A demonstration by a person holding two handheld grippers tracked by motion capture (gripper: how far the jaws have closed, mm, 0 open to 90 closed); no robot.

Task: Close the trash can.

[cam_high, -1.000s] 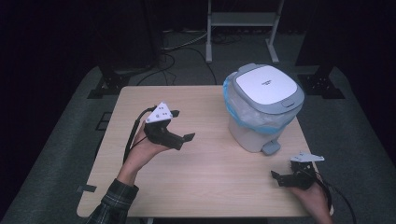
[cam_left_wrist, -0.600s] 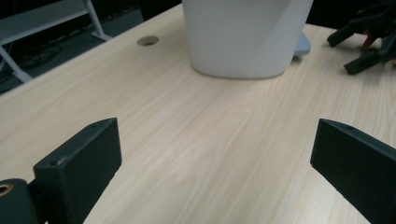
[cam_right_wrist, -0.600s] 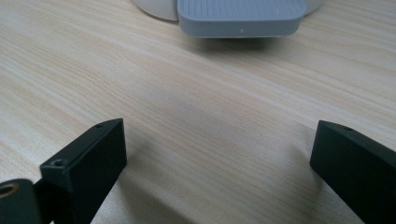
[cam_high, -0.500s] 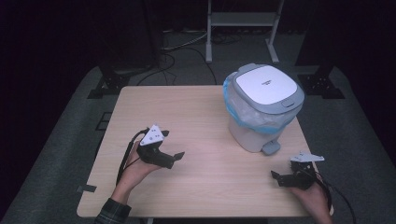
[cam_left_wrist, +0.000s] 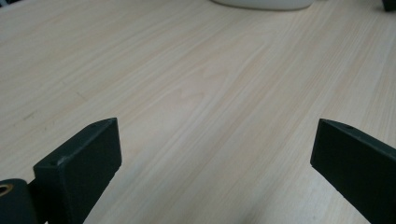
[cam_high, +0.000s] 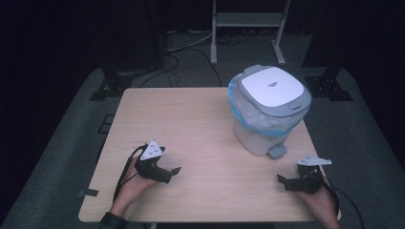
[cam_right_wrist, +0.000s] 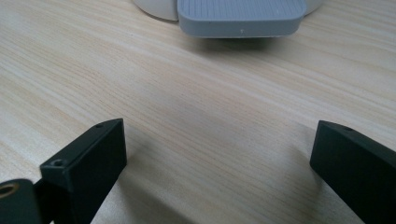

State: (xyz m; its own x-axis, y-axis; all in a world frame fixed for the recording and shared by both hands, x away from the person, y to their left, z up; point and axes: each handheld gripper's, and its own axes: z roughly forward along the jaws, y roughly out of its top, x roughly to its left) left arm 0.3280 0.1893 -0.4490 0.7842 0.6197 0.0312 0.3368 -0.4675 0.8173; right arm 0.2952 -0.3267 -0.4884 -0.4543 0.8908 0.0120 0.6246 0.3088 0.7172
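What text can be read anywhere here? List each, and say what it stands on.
No text can be read.
A small dark mark, perhaps a brand, sits on the white lid of the pedal bin: too small and blurred to read.

Both hands rest low, the left hand-held gripper [cam_high: 173,171] and the right hand-held gripper [cam_high: 282,180] each gaping wide.

A white pedal bin [cam_high: 267,112] with a grey-rimmed lid stood upright near the desk's [cam_high: 200,124] far right edge, lid shut. A blue liner bunched out under the lid, and its grey foot pedal [cam_right_wrist: 240,16] jutted out at the base, just above the wood.
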